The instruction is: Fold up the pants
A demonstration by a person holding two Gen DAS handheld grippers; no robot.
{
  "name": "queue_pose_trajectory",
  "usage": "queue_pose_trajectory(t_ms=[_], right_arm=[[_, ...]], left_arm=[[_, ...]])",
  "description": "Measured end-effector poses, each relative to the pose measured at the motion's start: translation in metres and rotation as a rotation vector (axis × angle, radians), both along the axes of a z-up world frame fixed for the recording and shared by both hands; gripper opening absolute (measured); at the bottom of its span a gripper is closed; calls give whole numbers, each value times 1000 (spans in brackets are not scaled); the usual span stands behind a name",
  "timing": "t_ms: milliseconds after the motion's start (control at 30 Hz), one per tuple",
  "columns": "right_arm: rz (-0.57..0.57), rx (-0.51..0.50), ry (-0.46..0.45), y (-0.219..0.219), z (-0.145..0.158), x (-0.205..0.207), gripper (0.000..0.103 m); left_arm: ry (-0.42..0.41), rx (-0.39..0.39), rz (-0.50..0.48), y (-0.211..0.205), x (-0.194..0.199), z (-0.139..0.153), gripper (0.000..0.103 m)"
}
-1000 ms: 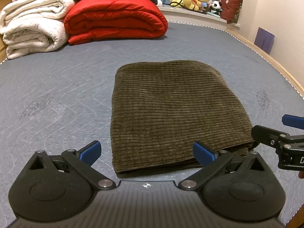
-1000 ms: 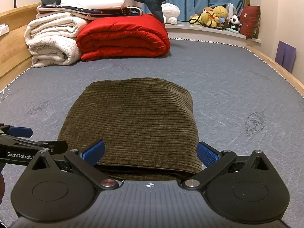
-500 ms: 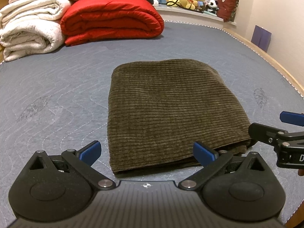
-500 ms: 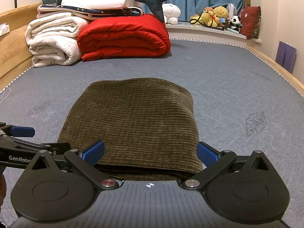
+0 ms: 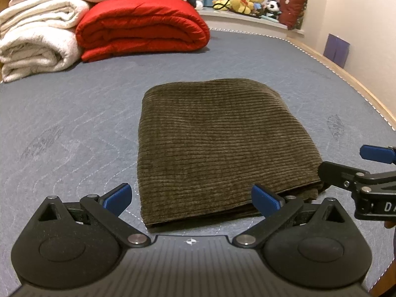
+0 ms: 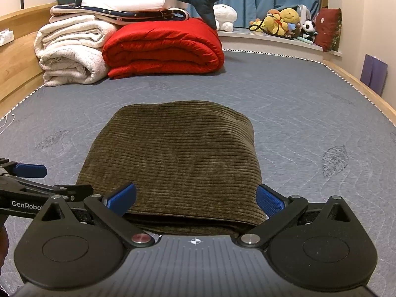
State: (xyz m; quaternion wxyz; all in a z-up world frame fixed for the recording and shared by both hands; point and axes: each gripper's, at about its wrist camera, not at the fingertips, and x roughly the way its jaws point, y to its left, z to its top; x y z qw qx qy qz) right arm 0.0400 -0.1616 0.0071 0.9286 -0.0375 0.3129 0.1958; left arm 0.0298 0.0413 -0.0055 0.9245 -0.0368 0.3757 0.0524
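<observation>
My right gripper (image 6: 195, 199): spread wide, holding nothing.
Pants (image 6: 173, 158): folded, flat on bed (image 6: 297, 104), near edge between my fingers.

The mattress (image 6: 284, 104) lay bare all around the folded pants (image 6: 178, 158), open on both sides and toward its far edge. Only the far left corner was blocked, by a red duvet (image 6: 163, 49) and white blankets (image 6: 69, 52) stacked against the headboard.

We have the folded pants (image 6: 173, 158) lying mid-mattress (image 6: 297, 104), both grippers at their near edge. Behind them sits the quilt (image 6: 163, 49), rolled blankets (image 6: 71, 54) to its left, stuffed toys (image 6: 282, 23) on the ledge beyond.
</observation>
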Motion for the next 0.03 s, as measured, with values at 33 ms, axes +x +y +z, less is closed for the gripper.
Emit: queue_pose_trajectory(t_ms=[33], right_arm=[[0, 0, 0, 0, 0, 0, 102]], left_arm=[[-1, 8, 0, -1, 0, 0, 103]])
